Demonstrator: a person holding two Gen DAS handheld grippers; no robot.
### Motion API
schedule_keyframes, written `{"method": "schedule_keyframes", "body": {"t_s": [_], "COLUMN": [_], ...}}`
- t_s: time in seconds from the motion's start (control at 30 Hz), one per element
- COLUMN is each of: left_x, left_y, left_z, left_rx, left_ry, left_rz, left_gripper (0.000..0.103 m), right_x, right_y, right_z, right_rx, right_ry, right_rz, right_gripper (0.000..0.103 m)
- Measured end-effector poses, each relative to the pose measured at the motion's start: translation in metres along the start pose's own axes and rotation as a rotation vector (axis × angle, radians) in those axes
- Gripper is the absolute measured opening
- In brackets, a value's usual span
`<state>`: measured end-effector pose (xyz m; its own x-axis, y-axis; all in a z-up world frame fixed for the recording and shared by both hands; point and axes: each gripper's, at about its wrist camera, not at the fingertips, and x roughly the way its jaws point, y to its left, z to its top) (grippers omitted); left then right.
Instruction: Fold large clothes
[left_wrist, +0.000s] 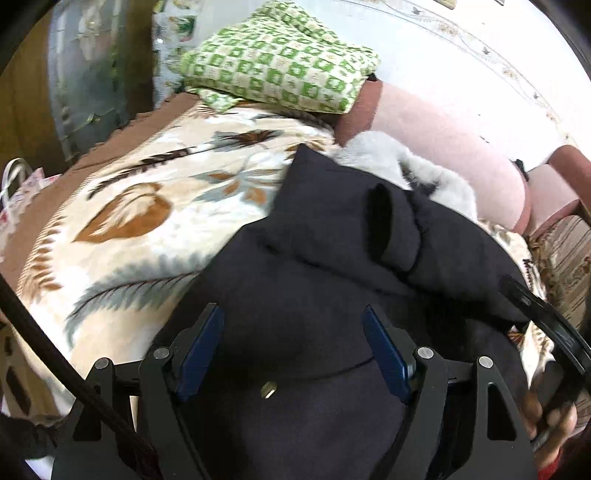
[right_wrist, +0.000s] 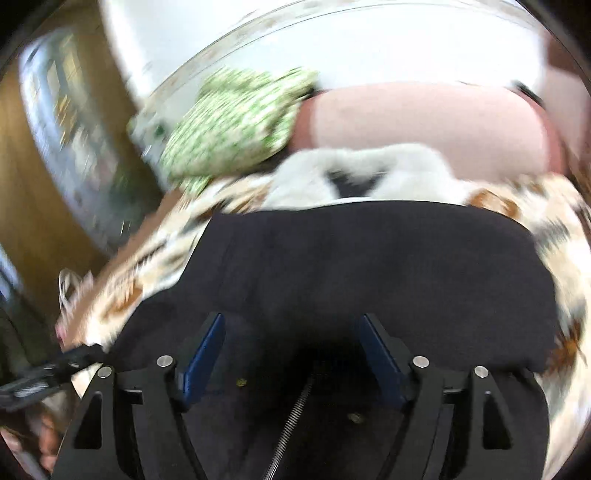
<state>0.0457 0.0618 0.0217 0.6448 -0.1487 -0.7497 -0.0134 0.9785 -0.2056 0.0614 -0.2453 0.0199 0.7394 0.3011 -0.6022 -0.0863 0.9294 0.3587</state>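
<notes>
Both the left hand-held gripper (left_wrist: 293, 328) and right hand-held gripper (right_wrist: 291, 332) hang released above the dark coat (left_wrist: 332, 229) on the bed (left_wrist: 147, 192).

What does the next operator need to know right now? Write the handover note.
Left gripper: open, over the dark coat, holding nothing.
Right gripper: open, empty, above the same coat.
The coat lies on the leaf-print blanket, white fur trim toward the pink bolster; one part is already turned over the body.
Left: remaining folds, unclear which; the right view is blurred.
</notes>
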Motion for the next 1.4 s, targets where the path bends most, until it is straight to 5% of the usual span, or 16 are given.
{"method": "schedule_keyframes", "body": {"t_s": [0.2, 0.3, 0.47, 0.57, 0.63, 0.67, 0.7, 0.93, 1.03, 1.13, 1.27, 1.4], "left_x": [0.058, 0.096, 0.155, 0.182, 0.182, 0.178, 0.175, 0.125, 0.110, 0.110, 0.110, 0.133], "left_y": [-0.038, -0.059, -0.085, -0.097, -0.108, -0.116, -0.116, -0.061, -0.016, 0.013, 0.016, -0.010], "left_z": [0.045, 0.068, 0.092, 0.084, 0.078, 0.077, 0.079, 0.130, 0.155, 0.157, 0.144, 0.125], "left_rx": [0.067, 0.076, 0.009, -0.038, 0.002, 0.043, 0.053, -0.045, -0.057, -0.106, -0.108, -0.101], "left_ry": [0.046, 0.100, 0.204, 0.290, 0.285, 0.290, 0.295, 0.159, 0.029, 0.061, 0.058, 0.141], "left_rz": [-0.091, -0.148, -0.241, -0.220, -0.174, -0.189, -0.198, -0.206, -0.034, -0.065, -0.140, -0.322], "left_gripper": [0.077, 0.077, 0.077, 0.075, 0.054, 0.032, 0.021, 0.000, 0.000, 0.004, 0.059, 0.069], "right_x": [-0.039, -0.041, -0.036, -0.035, -0.037, -0.039, -0.041, -0.085, -0.088, -0.076, -0.068, -0.061], "right_y": [-0.069, -0.104, -0.144, -0.154, -0.153, -0.153, -0.153, -0.164, -0.170, -0.172, -0.161, -0.160], "right_z": [-0.016, -0.027, -0.021, -0.019, -0.018, -0.015, -0.013, -0.005, -0.004, -0.004, -0.002, -0.004], "right_rx": [0.259, 0.354, 0.455, 0.496, 0.490, 0.487, 0.487, 0.515, 0.533, 0.558, 0.512, 0.504], "right_ry": [-0.097, -0.078, -0.059, -0.064, -0.074, -0.084, -0.094, -0.265, -0.275, -0.232, -0.215, -0.179], "right_rz": [-0.052, -0.106, -0.104, -0.089, -0.100, -0.102, -0.099, -0.112, -0.146, -0.121, -0.130, -0.161], "right_gripper": [0.082, 0.083, 0.083, 0.083, 0.083, 0.083, 0.083, 0.083, 0.083, 0.083, 0.083, 0.083]}}
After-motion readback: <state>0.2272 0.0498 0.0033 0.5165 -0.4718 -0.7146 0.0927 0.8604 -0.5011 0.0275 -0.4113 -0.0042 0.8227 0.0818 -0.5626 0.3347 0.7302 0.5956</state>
